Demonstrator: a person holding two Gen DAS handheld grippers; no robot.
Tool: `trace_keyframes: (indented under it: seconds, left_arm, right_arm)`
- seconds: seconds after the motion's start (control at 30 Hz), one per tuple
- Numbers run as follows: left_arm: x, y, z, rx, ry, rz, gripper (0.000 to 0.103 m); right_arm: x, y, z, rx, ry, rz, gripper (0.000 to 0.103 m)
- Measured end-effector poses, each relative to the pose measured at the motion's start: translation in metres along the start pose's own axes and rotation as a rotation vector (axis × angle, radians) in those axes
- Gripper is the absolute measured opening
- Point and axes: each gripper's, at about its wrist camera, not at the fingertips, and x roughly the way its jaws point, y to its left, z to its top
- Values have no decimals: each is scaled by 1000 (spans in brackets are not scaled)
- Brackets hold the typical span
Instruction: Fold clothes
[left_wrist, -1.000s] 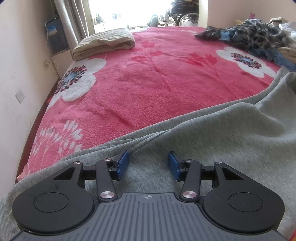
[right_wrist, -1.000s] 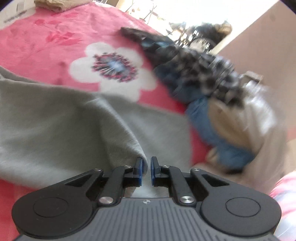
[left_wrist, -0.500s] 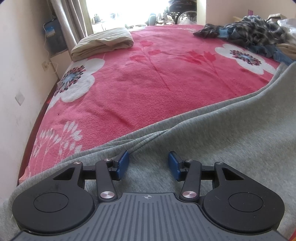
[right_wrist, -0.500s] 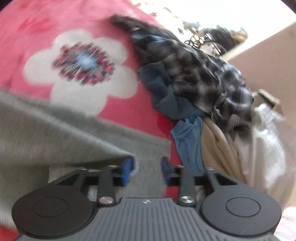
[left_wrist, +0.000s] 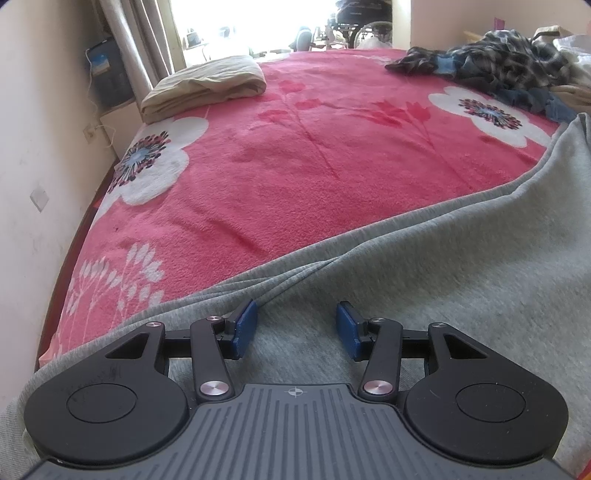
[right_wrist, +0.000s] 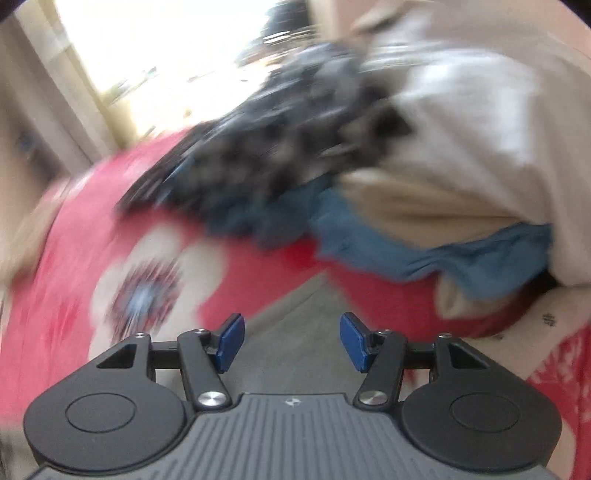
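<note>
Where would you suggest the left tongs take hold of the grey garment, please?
Grip the rippled far edge of the grey garment, coming forward and low from the near side. The left tongs are open just behind that edge, where folds stand proud of the pink blanket.

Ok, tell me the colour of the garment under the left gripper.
Plain grey garment; clearest in the left wrist view.

Matt grey knit garment (left_wrist: 443, 295), fine ribbed weave, soft. Fuzzy pink floral fleece blanket (left_wrist: 295, 166), napped. Left gripper (left_wrist: 296, 328): matt black plastic, blue rubbery pads (left_wrist: 243, 326), brushed metal pivot pins. Smooth beige folded cloth (left_wrist: 207, 86).
</note>
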Motion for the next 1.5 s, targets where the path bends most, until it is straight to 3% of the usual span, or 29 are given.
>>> trace_keyframes:
  seconds: [0.27,0.4,0.47,0.57,0.6,0.73,0.9,1.0,1.07,1.13,1.23,1.37,1.5]
  left_arm:
    - [0,-2,2,1,7,9,48]
    - [0,-2,1,1,5,11,48]
    - [0,-2,1,3,5,9,48]
    - [0,-1,1,4,5,5,48]
    - [0,-1,1,4,4,4,48]
    - [0,0,0,3,-2,2,48]
    - [-1,1,-1,2,-5,-3,48]
    - [-1,1,-1,0,-7,-2,48]
    - [0,0,-1,0,-7,0,48]
    - [0,0,0,2,-5,3,48]
    - [-1,0,1,2,-3,4,48]
    - [-2,0,0,-1,-5,6,48]
    - [-1,1,0,1,-7,1,48]
  right_arm:
    - [24,40,-39,-320,30,-180,67]
    - [36,60,-58,-479,45,-271,54]
    - [42,71,-68,-559,53,-316,54]
    - [28,2,-25,-158,12,-281,58]
    - [22,-21,-17,-29,5,-244,66]
    - [13,-87,-10,362,-11,-175,71]
    - [0,-134,-32,649,-88,-185,71]
    - [-10,-130,-42,705,-141,-128,71]
    - [-14,-104,-40,616,-149,-75,70]
    - [-15,-62,-35,443,-137,-10,70]
    - [-13,25,-28,51,-104,105,70]
    - [-7,154,-47,-509,-30,292,68]
    - [13,234,-76,-820,36,422,69]
